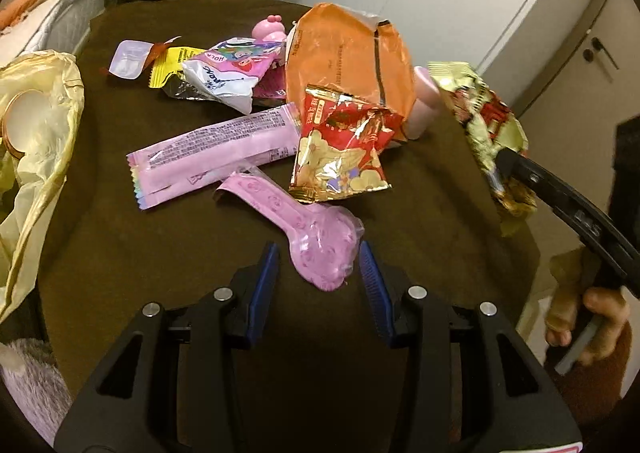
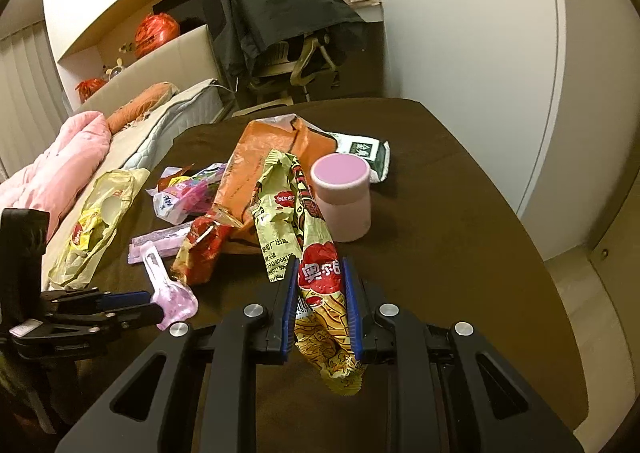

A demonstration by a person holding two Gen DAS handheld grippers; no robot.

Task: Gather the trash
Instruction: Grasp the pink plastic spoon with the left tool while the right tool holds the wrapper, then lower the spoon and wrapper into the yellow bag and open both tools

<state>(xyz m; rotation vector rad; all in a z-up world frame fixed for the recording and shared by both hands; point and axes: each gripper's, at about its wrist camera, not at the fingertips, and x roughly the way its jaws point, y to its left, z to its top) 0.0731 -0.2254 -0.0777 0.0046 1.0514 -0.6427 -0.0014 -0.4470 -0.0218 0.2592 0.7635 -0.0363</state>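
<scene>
So the right gripper (image 2: 320, 305) is clamped on a crinkly yellow-and-red foil snack wrapper (image 2: 316, 253), blue pads pressing both sides of it, and the wrapper is lifted off the dark brown bench (image 2: 460, 221), with its top flopping over toward the pile and its bottom end dangling below the jaws. From the left wrist camera you can see that same wrapper up at the right edge, with a hand (image 1: 588, 317) on the gripper's handle.

The left gripper (image 1: 320, 257) is open with nothing pinched. Its blue pads sit either side of the round end of a pink clear-plastic spoon-shaped wrapper (image 1: 304, 237) lying flat on the bench, but they aren't pressing it.

The rest of the trash is heaped mid-bench: a long pink bar wrapper (image 1: 216, 149), a red-and-gold foil packet (image 1: 344, 141), a big crumpled orange bag (image 1: 344, 57), a white-and-pink candy bag (image 1: 228, 73), and a small yellow wrapper (image 1: 168, 65). A pale pink round-lidded canister (image 2: 344, 197) stands upright just behind the pile, with a white-and-green packet (image 2: 364, 153) behind it.

A pale yellow plastic bag (image 1: 40, 125) lies at the bench's left edge, with some wrappers showing inside it.
</scene>
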